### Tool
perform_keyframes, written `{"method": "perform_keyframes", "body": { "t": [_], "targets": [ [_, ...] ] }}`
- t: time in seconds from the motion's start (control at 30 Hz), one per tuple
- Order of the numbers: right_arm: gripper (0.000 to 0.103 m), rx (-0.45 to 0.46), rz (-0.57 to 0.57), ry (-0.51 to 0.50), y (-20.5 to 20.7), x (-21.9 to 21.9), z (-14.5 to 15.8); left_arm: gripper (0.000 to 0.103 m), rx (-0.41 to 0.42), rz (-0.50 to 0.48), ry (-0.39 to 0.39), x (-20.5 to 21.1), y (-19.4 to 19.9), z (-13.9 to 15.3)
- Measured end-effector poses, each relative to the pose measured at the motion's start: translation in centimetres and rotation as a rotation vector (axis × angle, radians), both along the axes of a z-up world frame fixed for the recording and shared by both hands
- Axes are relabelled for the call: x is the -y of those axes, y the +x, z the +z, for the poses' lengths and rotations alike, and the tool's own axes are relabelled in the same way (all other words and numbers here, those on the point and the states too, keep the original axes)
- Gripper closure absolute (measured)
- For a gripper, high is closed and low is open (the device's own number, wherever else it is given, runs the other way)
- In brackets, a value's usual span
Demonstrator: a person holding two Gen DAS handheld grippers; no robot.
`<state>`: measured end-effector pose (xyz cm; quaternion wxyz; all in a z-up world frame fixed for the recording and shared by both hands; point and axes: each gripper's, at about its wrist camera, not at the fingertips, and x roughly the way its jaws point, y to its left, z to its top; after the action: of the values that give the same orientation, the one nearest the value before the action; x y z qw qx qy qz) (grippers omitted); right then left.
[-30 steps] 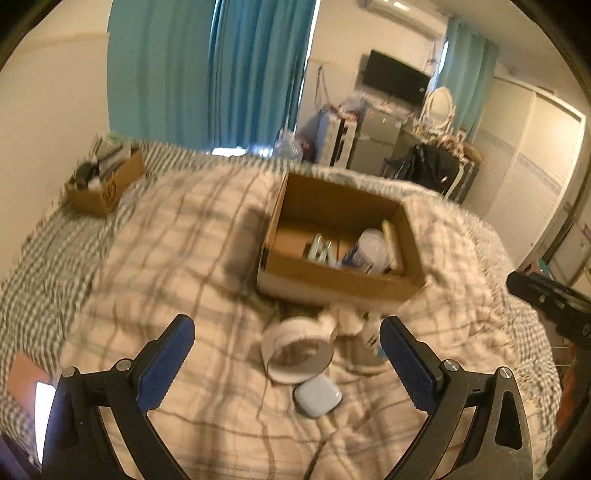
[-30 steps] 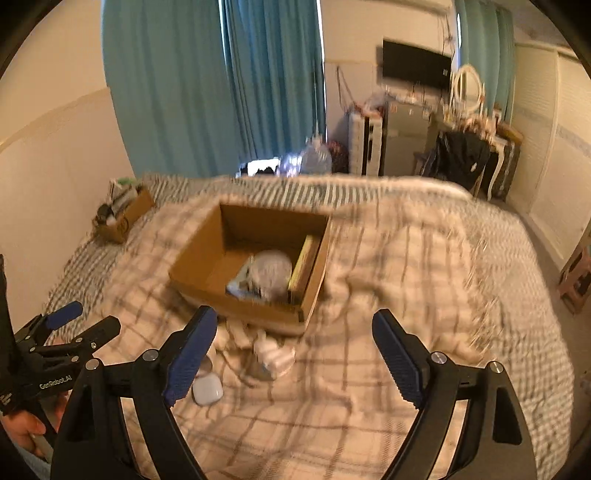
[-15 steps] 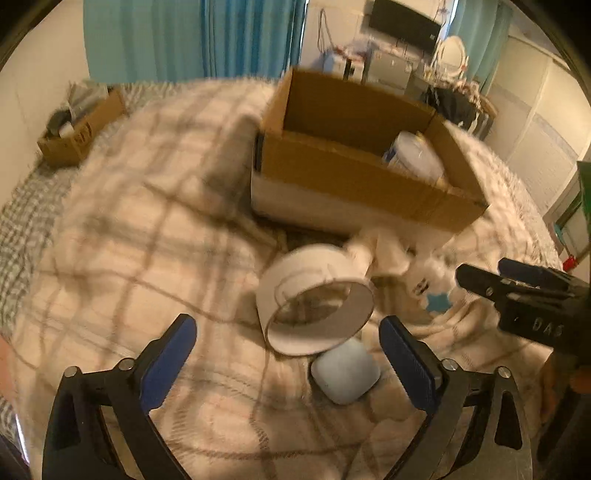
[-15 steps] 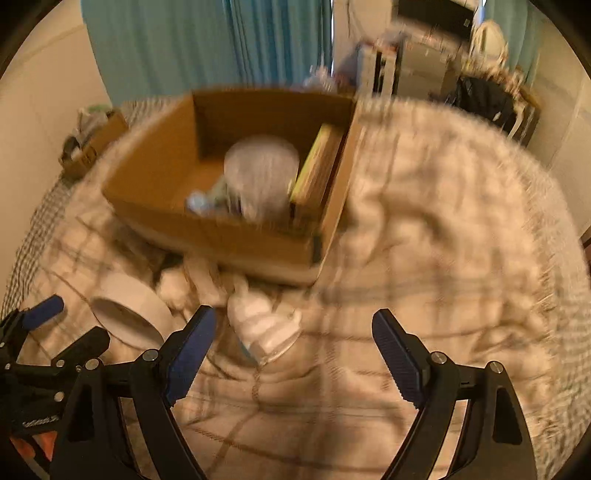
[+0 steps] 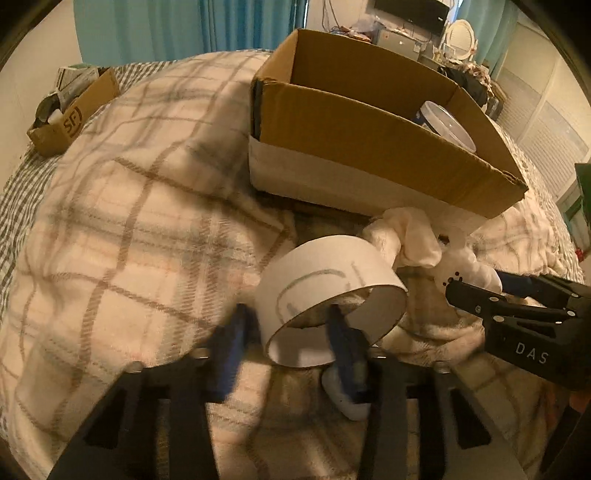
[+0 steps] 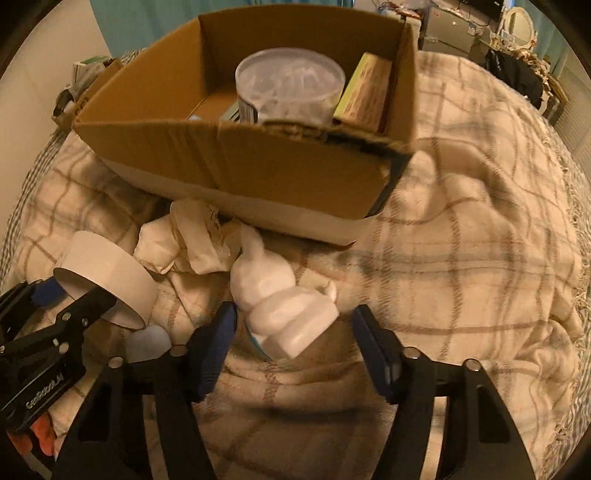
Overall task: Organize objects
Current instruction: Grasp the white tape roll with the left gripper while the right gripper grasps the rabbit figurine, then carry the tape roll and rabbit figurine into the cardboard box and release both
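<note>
Bed: a cream plaid blanket [image 5: 140,206] lies rumpled over a grey checked sheet [image 5: 18,184].
Curtains: teal curtains [image 5: 184,29] hang behind the bed.
Wall: a plain cream wall [image 5: 33,48] on the left.
Far side: a dark screen [image 5: 410,11] on the wall, an oval white-framed mirror [image 5: 458,35] — cluttered furniture beneath.
Right: pale louvred wardrobe doors [image 5: 546,122].
Light: warm, dim.

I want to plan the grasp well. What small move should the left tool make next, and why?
Probably close the left tool on the tape roll. Its fingers already straddle the near wall of the roll, one outside and one inside the hollow, but a gap shows, so it is not yet gripped. The box lies just behind. The right tool is likewise open around the white bottle.
</note>
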<state>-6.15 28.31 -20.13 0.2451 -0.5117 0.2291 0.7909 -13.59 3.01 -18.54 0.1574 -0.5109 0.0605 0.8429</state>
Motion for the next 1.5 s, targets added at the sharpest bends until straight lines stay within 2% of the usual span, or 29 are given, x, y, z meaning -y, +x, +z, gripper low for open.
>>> {"method": "perform_keyframes", "body": {
  "t": [0.03, 0.17, 0.33, 0.53, 0.77, 1.03, 1.27, 1.5],
  "targets": [
    [0.048, -0.001, 0.000, -0.001, 0.0, 0.0, 0.0, 0.068, -0.001, 0.002, 0.010, 0.1, 0.0, 0.1],
    [0.050, -0.002, 0.003, 0.013, 0.3, 0.2, 0.4, 0.090, -0.005, 0.008, 0.036, 0.6, 0.3, 0.5],
    [0.053, -0.038, -0.001, 0.051, 1.5, 1.0, 2.5, 0.098, -0.046, 0.004, 0.029, 0.9, 1.3, 1.9],
    [0.053, -0.106, -0.020, 0.077, 3.7, 2.6, 5.4, 0.100, -0.122, -0.016, 0.026, 1.1, 3.1, 4.8],
    [0.053, -0.158, -0.009, 0.112, 4.2, 4.9, 9.1, 0.100, -0.152, 0.009, 0.075, 2.6, 4.2, 7.6],
    [0.053, -0.216, 0.024, 0.153, 5.1, 7.5, 12.6, 0.100, -0.210, 0.014, 0.084, 3.5, 5.3, 11.2],
    [0.053, -0.298, 0.013, 0.176, 5.1, 5.8, 16.1, 0.100, -0.249, -0.020, 0.070, 2.4, 2.9, 13.8],
    [0.053, -0.343, 0.019, 0.221, 1.9, 1.6, 19.6, 0.100, -0.291, -0.052, 0.076, -0.5, -1.9, 16.4]
  ]
}}
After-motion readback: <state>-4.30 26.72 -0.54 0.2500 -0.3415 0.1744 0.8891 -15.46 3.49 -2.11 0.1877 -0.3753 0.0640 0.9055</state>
